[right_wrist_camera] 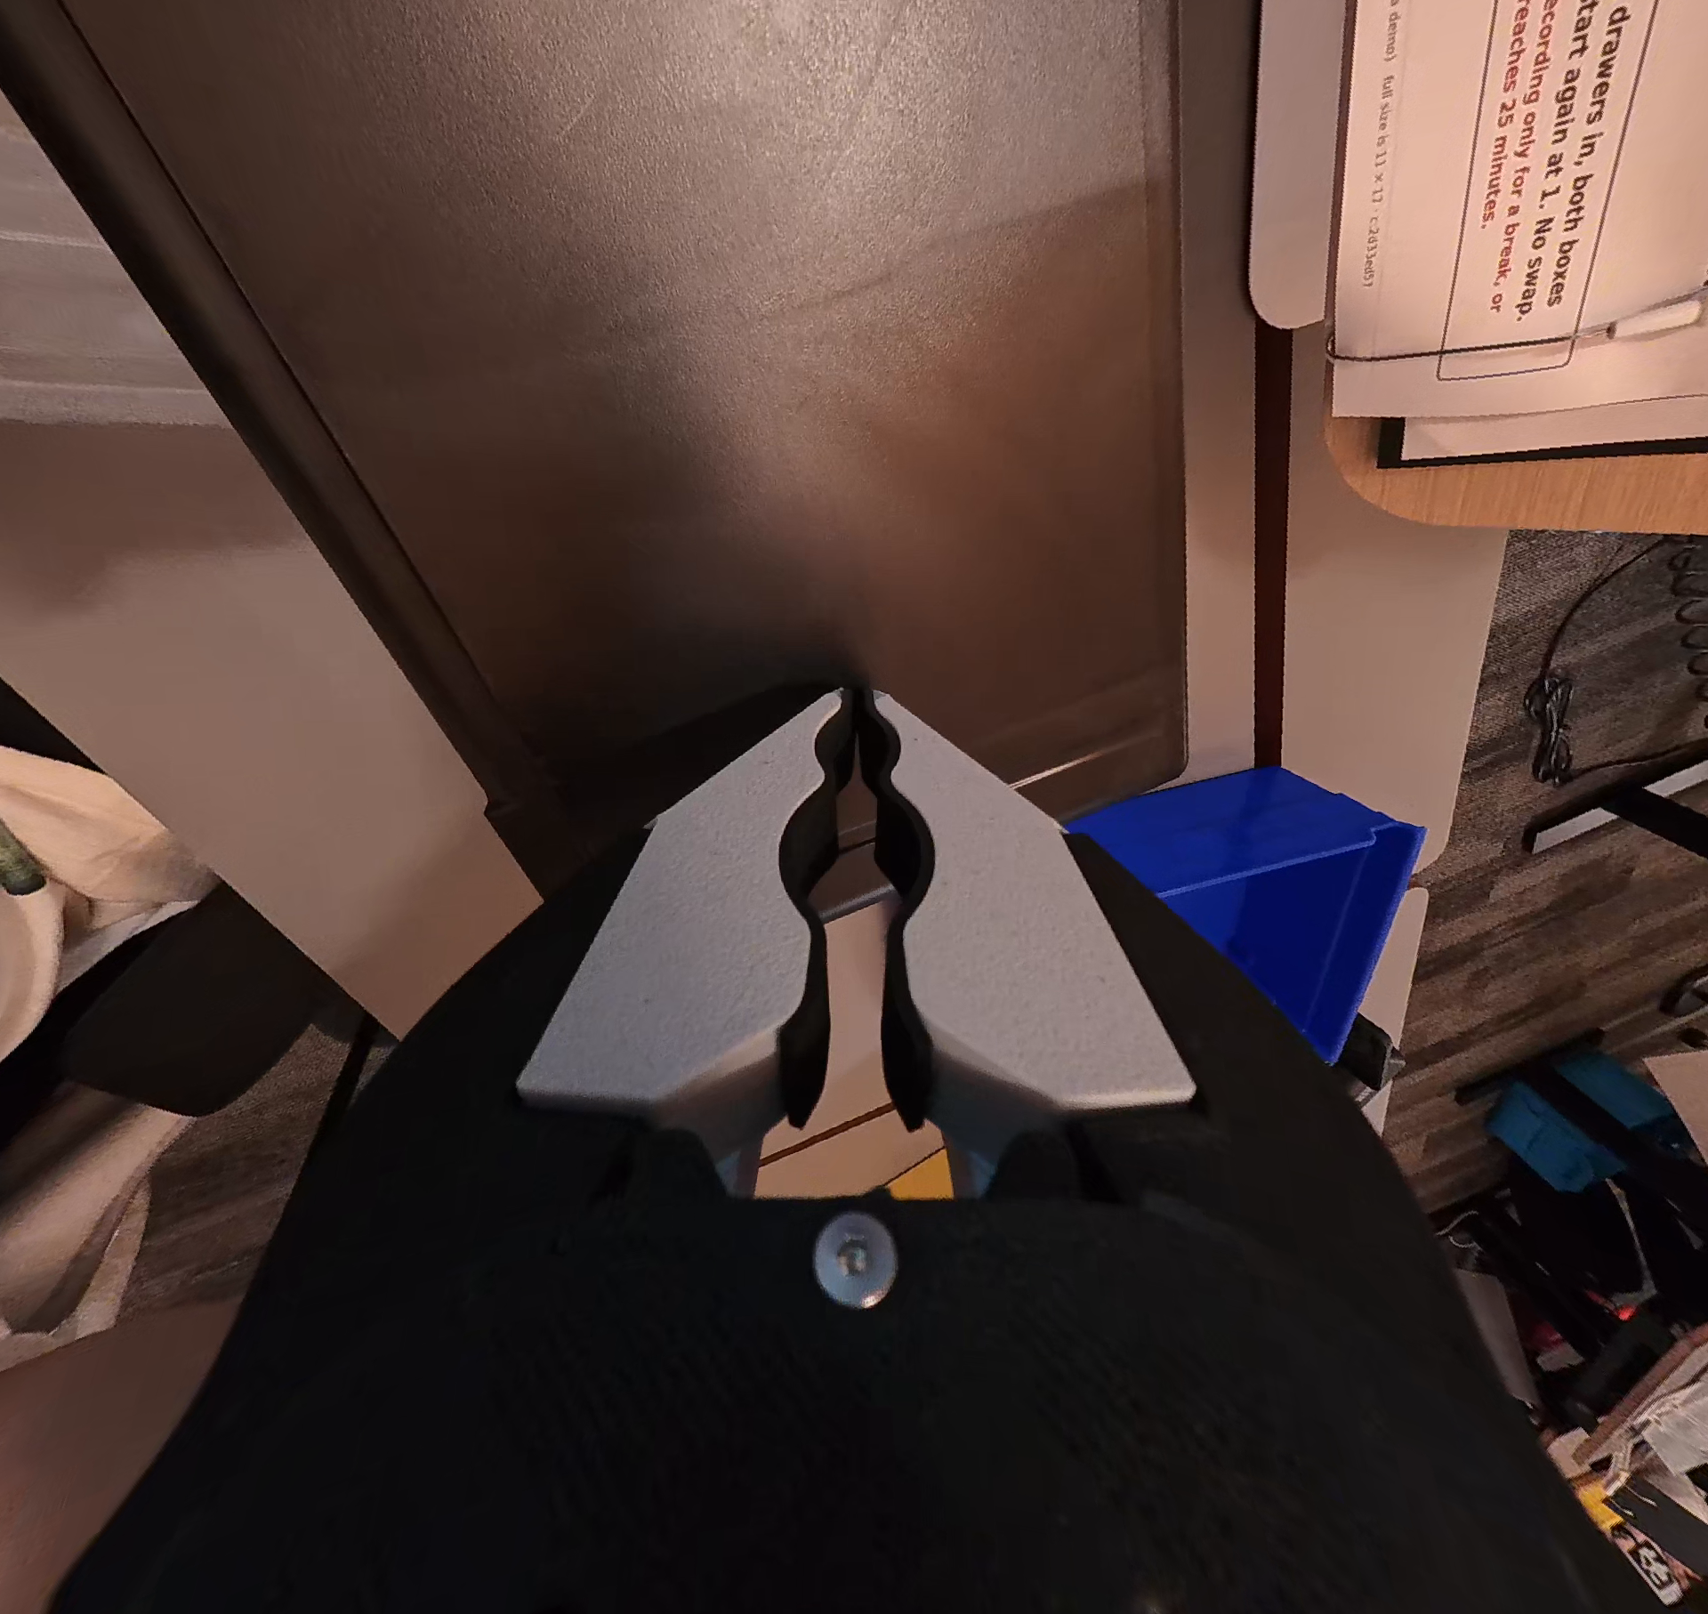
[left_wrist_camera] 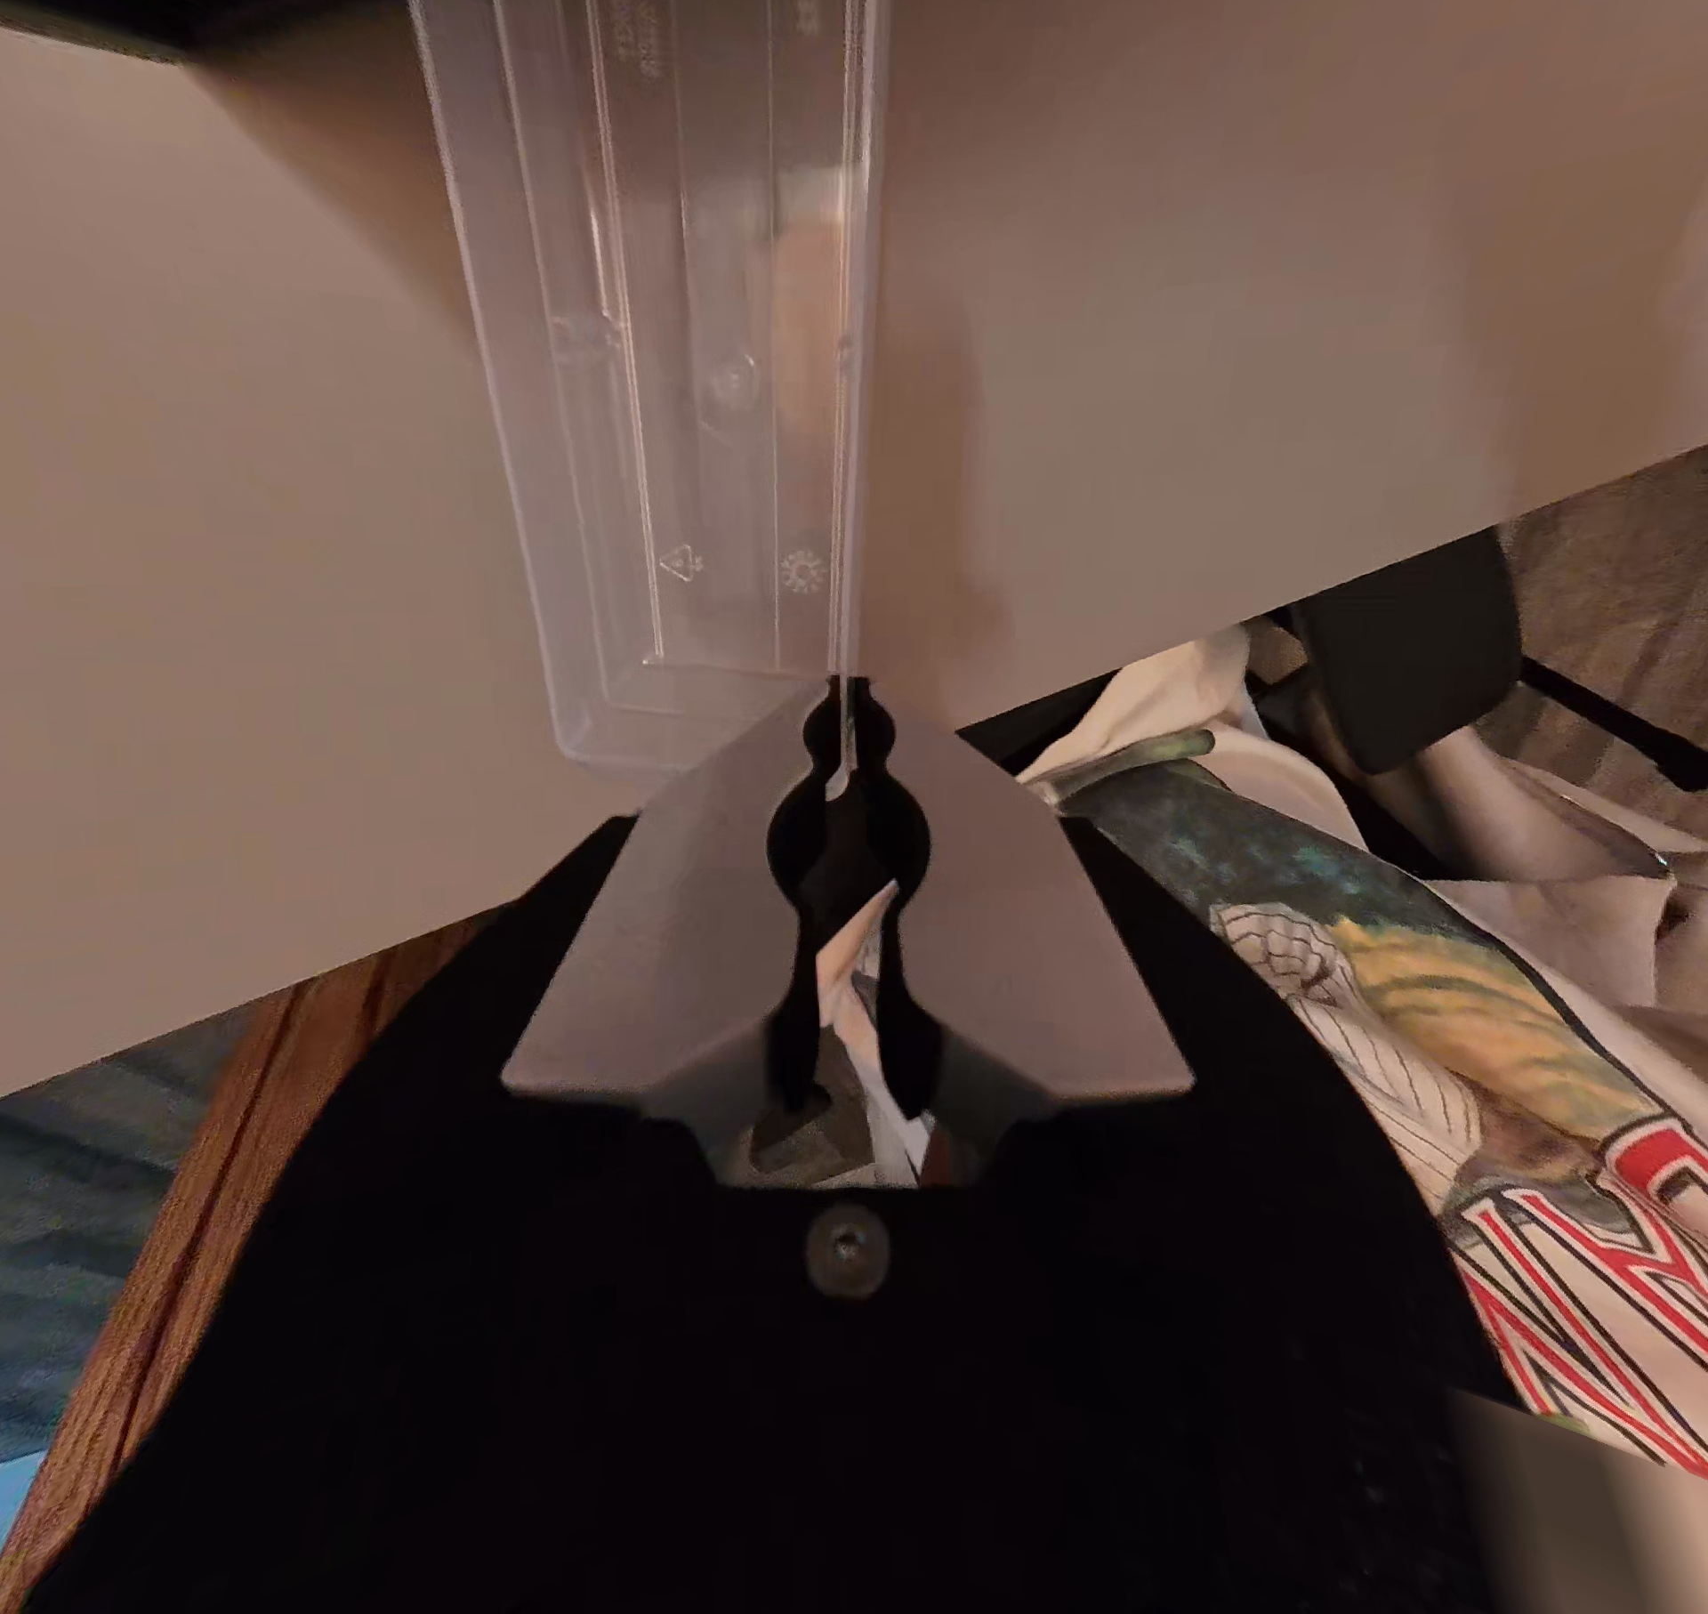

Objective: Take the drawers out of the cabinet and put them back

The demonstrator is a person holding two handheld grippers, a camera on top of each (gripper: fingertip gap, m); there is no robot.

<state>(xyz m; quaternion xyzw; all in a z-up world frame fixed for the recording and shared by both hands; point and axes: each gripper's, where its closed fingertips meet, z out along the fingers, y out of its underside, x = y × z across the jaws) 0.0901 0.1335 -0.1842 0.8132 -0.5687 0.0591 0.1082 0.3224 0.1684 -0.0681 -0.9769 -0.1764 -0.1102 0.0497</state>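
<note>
In the left wrist view a clear plastic drawer point(left_wrist_camera: 665, 294) stretches away from me over a beige table top point(left_wrist_camera: 1248, 275). My left gripper point(left_wrist_camera: 846, 687) is shut on the near end of the drawer's thin right wall, which runs straight into the closed fingertips. The drawer looks empty. In the right wrist view my right gripper point(right_wrist_camera: 855, 699) is shut with its tips at or against a dark grey flat panel point(right_wrist_camera: 693, 275), which may be a cabinet face. I see nothing between its fingers. No drawer slots show in either view.
A blue plastic bin point(right_wrist_camera: 1275, 876) sits right of the grey panel. A printed sheet on a wooden clipboard point(right_wrist_camera: 1497, 183) lies at the top right. Printed cloth point(left_wrist_camera: 1433, 1061), a black chair point(left_wrist_camera: 1414, 664) and a wooden edge point(left_wrist_camera: 213, 1154) lie below the table.
</note>
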